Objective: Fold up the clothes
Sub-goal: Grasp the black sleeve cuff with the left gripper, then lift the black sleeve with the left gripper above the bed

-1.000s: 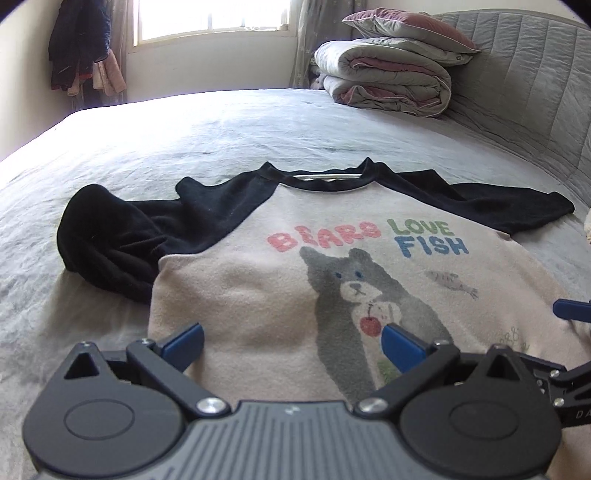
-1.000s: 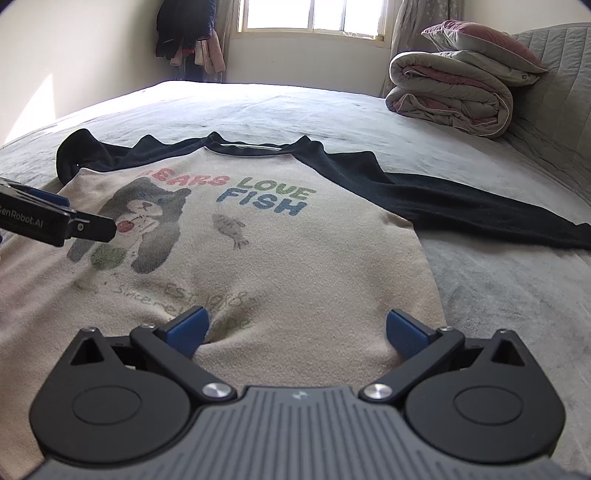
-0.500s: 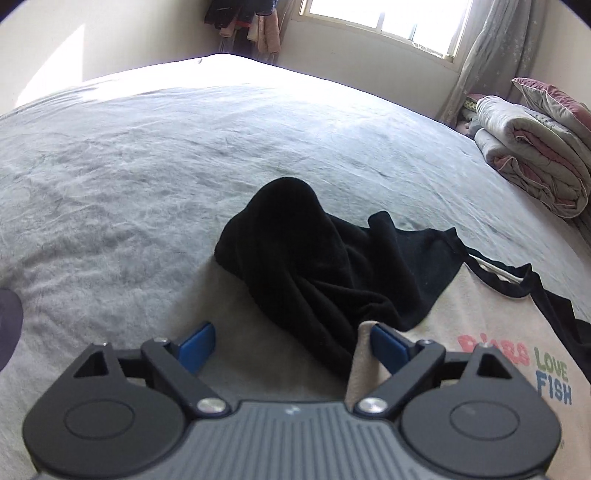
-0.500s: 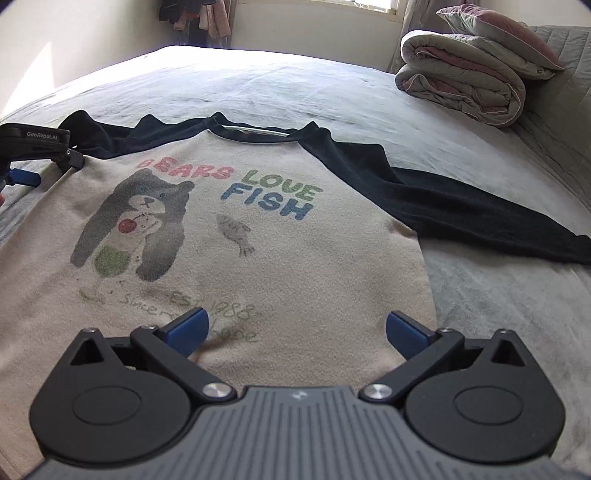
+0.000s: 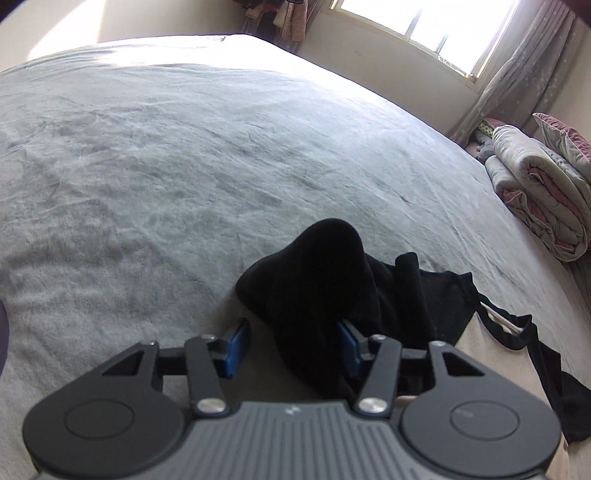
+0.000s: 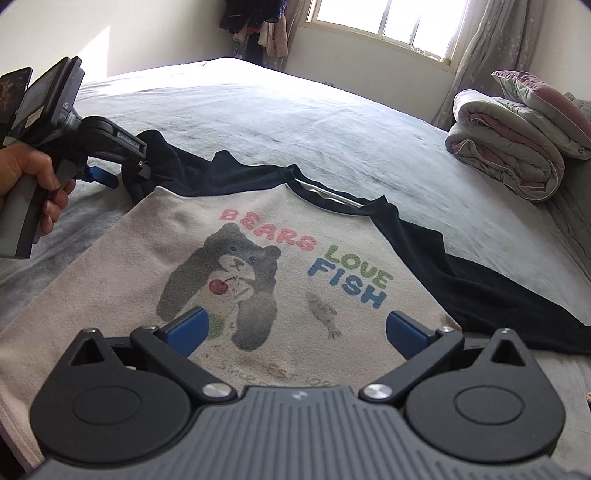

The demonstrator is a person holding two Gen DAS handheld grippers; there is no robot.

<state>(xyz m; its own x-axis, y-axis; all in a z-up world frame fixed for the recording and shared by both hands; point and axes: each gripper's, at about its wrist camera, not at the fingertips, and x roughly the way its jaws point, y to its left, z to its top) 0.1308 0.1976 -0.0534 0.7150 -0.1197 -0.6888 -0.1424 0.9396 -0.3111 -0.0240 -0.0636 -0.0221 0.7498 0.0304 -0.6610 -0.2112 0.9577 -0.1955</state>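
Observation:
A cream shirt with black sleeves and a bear print reading "BEARS LOVE FISH" lies face up on the bed. Its left sleeve is bunched into a black heap. My left gripper is open, and the heap's near edge lies between its blue pads, against the right one. The right wrist view shows the same left gripper at the sleeve heap, held by a hand. My right gripper hangs open over the shirt's lower front, holding nothing. The other sleeve lies stretched out to the right.
The grey bed cover spreads wide to the left and beyond the shirt. A folded quilt with a pillow sits at the far right by the headboard. Clothes hang near the window in the far corner.
My left gripper swung left from the shirt's front to the bunched sleeve, and its fingers have narrowed around the heap. My right gripper moved forward over the print.

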